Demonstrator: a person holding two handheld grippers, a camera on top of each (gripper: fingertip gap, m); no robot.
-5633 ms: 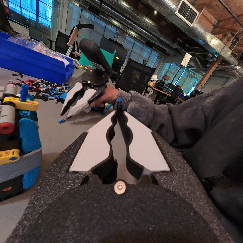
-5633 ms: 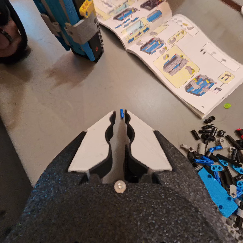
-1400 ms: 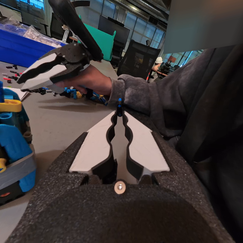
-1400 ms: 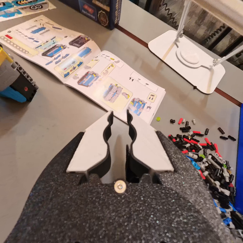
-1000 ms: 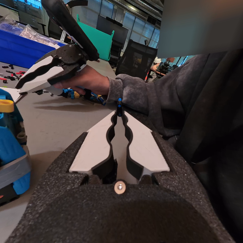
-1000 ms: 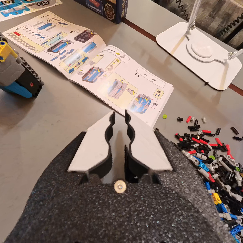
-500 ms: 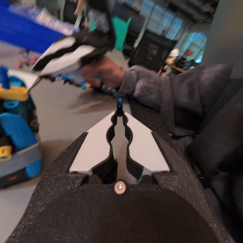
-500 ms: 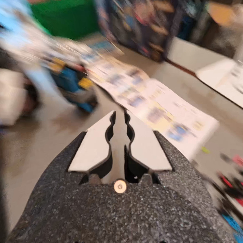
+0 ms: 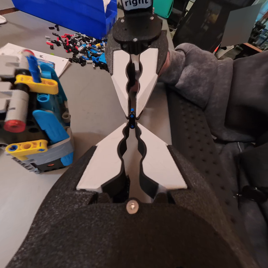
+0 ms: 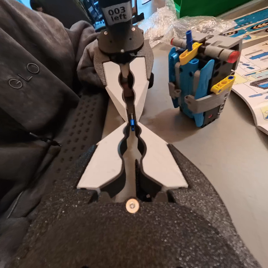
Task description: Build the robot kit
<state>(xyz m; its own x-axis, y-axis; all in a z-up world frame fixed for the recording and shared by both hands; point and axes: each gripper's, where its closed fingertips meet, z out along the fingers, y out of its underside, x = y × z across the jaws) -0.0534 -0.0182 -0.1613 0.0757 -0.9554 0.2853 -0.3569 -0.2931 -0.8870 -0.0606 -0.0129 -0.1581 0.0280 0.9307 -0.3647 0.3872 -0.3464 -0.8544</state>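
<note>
My left gripper [image 9: 132, 125] is shut on a small black connector with blue pins [image 9: 132, 121], held above the grey table. My right gripper [image 9: 132, 115] faces it tip to tip from the far side. In the right wrist view, my right gripper [image 10: 132, 126] has its jaws a narrow way apart around the blue pin end [image 10: 132, 125] of that connector, and a slight gap shows on each side. The left gripper [image 10: 131, 116] holds the connector's black far end there.
A blue, grey and yellow brick model [image 9: 43, 116] stands left of the grippers; it also shows in the right wrist view [image 10: 200, 81]. An open instruction booklet [image 10: 253, 87], a pile of loose parts [image 9: 84, 46] and a blue bin [image 9: 65, 14] lie beyond. A person's grey sleeve [image 9: 203, 79] is on the right.
My right gripper left the booklet and parts pile, swung round to face my left gripper, and its tips closed in around the connector's pin. The left gripper kept hold of the connector.
</note>
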